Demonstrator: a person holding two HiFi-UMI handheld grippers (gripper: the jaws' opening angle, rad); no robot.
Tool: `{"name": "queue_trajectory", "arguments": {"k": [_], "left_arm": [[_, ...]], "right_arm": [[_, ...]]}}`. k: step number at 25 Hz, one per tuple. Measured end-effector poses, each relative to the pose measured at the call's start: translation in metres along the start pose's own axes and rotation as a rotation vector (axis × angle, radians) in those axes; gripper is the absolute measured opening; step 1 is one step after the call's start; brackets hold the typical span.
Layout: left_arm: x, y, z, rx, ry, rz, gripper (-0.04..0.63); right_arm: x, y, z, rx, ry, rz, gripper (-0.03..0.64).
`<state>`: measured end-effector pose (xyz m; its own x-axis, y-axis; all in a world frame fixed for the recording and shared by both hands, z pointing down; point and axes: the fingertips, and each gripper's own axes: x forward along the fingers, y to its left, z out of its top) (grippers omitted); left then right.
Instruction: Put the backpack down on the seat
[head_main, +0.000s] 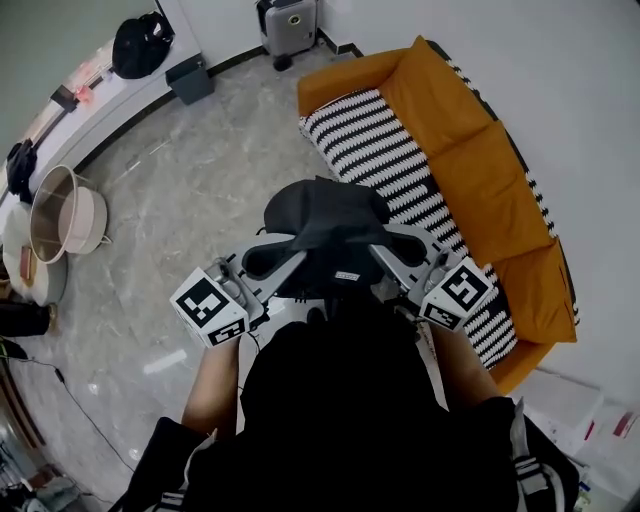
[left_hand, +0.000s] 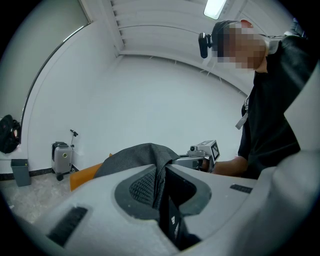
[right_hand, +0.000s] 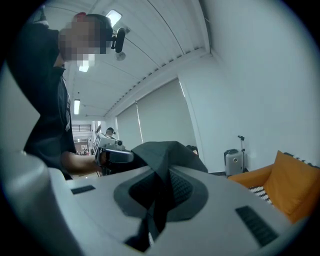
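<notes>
You have the backpack (head_main: 325, 222) held up between your two grippers. The left gripper (head_main: 268, 266) is pinched tight on a dark strap (left_hand: 161, 182) running through its jaws, and the right gripper (head_main: 398, 248) is clamped the same way on the webbing at its own side. The lift looks done, but the bag is not down yet: the striped seat (head_main: 385, 160) of the orange sofa (head_main: 470, 150) lies ahead and to the right of the right gripper. By my reading, what's left is to bring the bag over that cushion, lower it until it rests, then release both grips.
</notes>
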<state>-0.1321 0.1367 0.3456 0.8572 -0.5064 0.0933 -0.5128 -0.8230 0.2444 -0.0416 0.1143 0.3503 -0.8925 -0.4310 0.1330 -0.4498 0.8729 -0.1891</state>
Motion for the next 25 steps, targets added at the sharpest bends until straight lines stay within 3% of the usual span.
{"name": "queue_trajectory", "arguments": {"k": [9,15,20,25], "left_arm": [[0.038,0.066,0.017,-0.01,0.017,0.037,0.044],[0.082,0.123,0.043,-0.025,0.026,0.056,0.044],[0.091,0.135,0.047,-0.008,0.022,0.06,0.044],[0.139,0.177,0.063,-0.028,0.039,0.075,0.044]], "right_arm": [[0.037,-0.069,0.013,0.016,-0.001,0.029,0.034],[0.064,-0.14,0.038,0.025,0.001,0.052,0.034],[0.068,-0.151,0.041,0.017,-0.009,0.053,0.034],[0.079,-0.216,0.056,0.033,-0.007,0.067,0.034]]}}
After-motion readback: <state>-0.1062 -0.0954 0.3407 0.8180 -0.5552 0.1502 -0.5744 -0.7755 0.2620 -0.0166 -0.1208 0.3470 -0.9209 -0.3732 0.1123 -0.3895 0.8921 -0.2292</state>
